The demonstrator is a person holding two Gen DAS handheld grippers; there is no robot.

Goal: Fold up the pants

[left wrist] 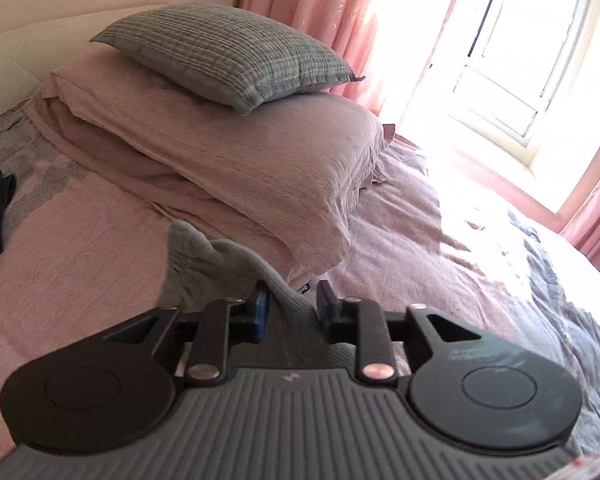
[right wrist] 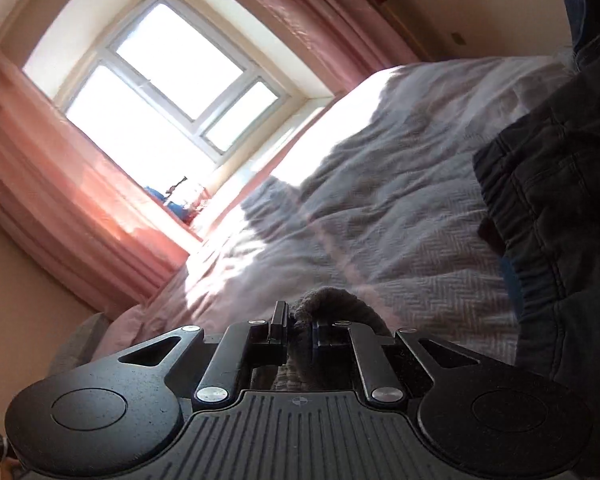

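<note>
Both tongs (left wrist: 292, 304) (right wrist: 300, 328) on grey pants (left wrist: 220, 264), fabric bunched, long axis indiscernible.

Sunlit bedroom — bright window (right wrist: 168, 92), pink curtains (left wrist: 320, 12), pink-covered bed (left wrist: 80, 260), stacked pillows (left wrist: 228, 52) — cream walls (right wrist: 480, 8)

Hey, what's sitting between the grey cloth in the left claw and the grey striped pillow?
In the left wrist view, a large pink pillow lies between the grey cloth and the grey striped pillow, which rests on top of it.

There are no words or numbers that can be read anywhere in these pictures.
</note>
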